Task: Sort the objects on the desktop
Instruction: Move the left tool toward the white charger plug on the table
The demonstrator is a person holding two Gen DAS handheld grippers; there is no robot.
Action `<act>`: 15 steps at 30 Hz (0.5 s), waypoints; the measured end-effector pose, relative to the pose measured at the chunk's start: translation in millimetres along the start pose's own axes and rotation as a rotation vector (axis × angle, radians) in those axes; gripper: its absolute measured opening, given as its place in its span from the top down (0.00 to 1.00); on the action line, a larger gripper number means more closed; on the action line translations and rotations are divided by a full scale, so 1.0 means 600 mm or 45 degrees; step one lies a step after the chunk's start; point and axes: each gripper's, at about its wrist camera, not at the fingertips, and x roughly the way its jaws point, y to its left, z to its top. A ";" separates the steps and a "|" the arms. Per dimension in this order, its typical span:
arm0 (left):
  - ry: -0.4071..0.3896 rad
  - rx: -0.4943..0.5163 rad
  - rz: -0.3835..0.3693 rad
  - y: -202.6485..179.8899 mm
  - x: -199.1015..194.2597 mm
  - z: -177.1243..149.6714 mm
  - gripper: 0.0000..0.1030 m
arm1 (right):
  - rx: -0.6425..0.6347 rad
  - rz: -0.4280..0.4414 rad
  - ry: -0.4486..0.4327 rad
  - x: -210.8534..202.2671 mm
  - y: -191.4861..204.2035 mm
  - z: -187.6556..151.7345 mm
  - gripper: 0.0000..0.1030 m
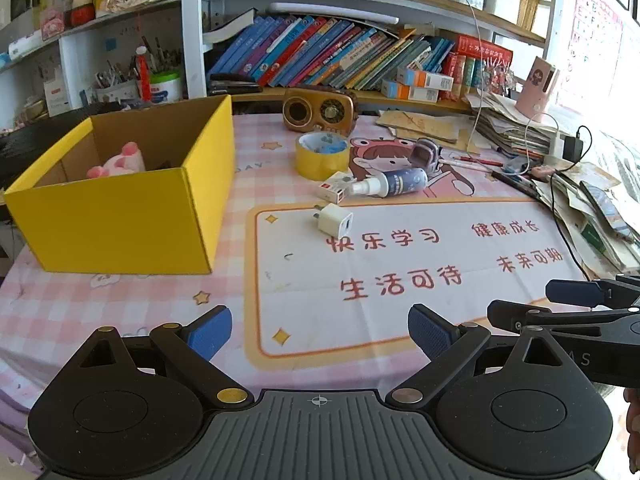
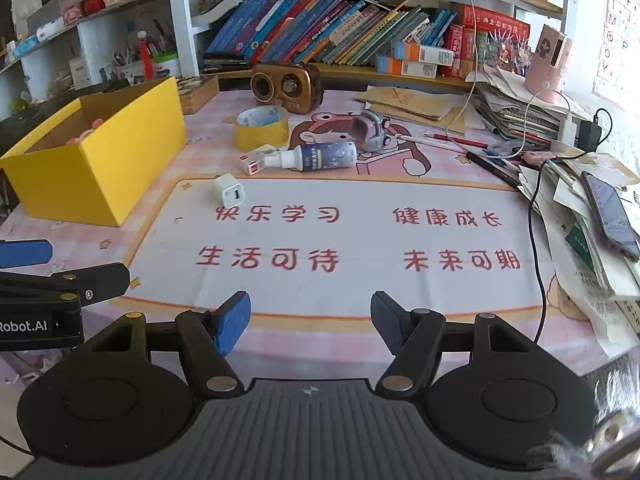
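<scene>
Desktop objects lie loose at the mat's far edge in the left wrist view: white charger (image 1: 335, 220), spray bottle (image 1: 390, 183), tape roll (image 1: 322, 155). The yellow box (image 1: 120, 196) by the left edge, a pink toy inside, is likely their bin. The left gripper (image 1: 320, 334) gapes, empty. In the right wrist view, the right gripper (image 2: 310, 322) hangs half-open, empty, over the near edge.

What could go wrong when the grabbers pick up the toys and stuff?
The spray bottle lies on its side touching the small red-and-white box, so it might roll or push the box. The white charger is small and smooth and could slip. The black cable by the papers could snag the right gripper.
</scene>
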 end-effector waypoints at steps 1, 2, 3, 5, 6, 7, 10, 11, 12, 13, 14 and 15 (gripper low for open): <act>0.003 -0.002 0.000 -0.002 0.006 0.004 0.06 | -0.002 0.001 0.004 0.005 -0.004 0.003 0.37; 0.007 -0.005 0.000 -0.005 0.012 0.008 0.06 | -0.004 0.003 0.008 0.010 -0.008 0.007 0.37; 0.011 -0.007 -0.001 -0.009 0.019 0.012 0.06 | -0.007 0.005 0.012 0.015 -0.013 0.011 0.37; 0.019 -0.010 -0.003 -0.016 0.030 0.018 0.06 | -0.011 0.006 0.018 0.025 -0.021 0.020 0.37; 0.022 -0.011 -0.004 -0.018 0.034 0.021 0.06 | -0.012 0.007 0.020 0.029 -0.026 0.024 0.37; 0.025 -0.012 -0.005 -0.021 0.039 0.025 0.06 | -0.012 0.009 0.022 0.034 -0.031 0.028 0.37; 0.031 -0.029 0.004 -0.025 0.056 0.037 0.06 | -0.015 0.019 0.031 0.050 -0.044 0.041 0.37; 0.034 -0.037 0.007 -0.026 0.061 0.038 0.06 | -0.018 0.024 0.035 0.056 -0.048 0.045 0.37; 0.040 -0.045 0.012 -0.026 0.067 0.042 0.06 | -0.020 0.028 0.039 0.061 -0.052 0.049 0.37; 0.045 -0.051 0.022 -0.027 0.071 0.045 0.06 | -0.023 0.032 0.042 0.066 -0.056 0.053 0.37; 0.050 -0.056 0.033 -0.029 0.076 0.048 0.06 | -0.025 0.037 0.044 0.071 -0.058 0.056 0.37; 0.055 -0.061 0.038 -0.030 0.081 0.050 0.06 | -0.029 0.044 0.046 0.076 -0.062 0.060 0.37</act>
